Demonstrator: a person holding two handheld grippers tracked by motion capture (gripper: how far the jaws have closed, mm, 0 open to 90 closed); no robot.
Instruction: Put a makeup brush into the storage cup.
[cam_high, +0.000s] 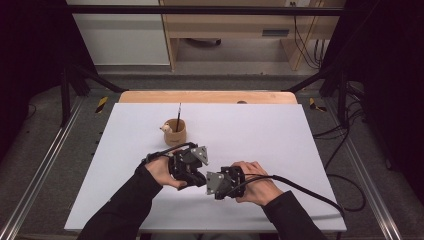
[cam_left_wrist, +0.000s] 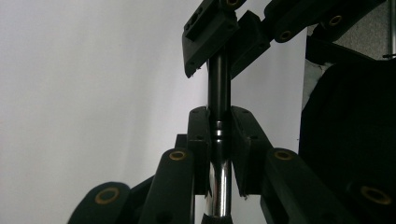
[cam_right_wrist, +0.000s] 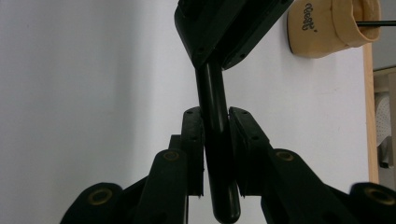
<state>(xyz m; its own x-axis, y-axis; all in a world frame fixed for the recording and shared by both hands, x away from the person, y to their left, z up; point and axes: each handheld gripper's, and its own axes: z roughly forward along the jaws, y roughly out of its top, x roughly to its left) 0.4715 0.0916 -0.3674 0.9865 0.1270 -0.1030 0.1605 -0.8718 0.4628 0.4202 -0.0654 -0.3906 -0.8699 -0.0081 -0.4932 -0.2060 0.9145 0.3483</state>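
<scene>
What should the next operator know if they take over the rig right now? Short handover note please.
Left gripper: shut on the pen, at its chrome-ringed section.
Right gripper: jaws around the pen's black end; pads look to be on it.
Both grippers meet over the near middle of the white table, holding one pen between them.
Wooden cup stands farther back, with a thin dark stick in it.
Done: pen gripped at both ends.
Left: probably pulling cap from barrel; not yet separated.
</scene>
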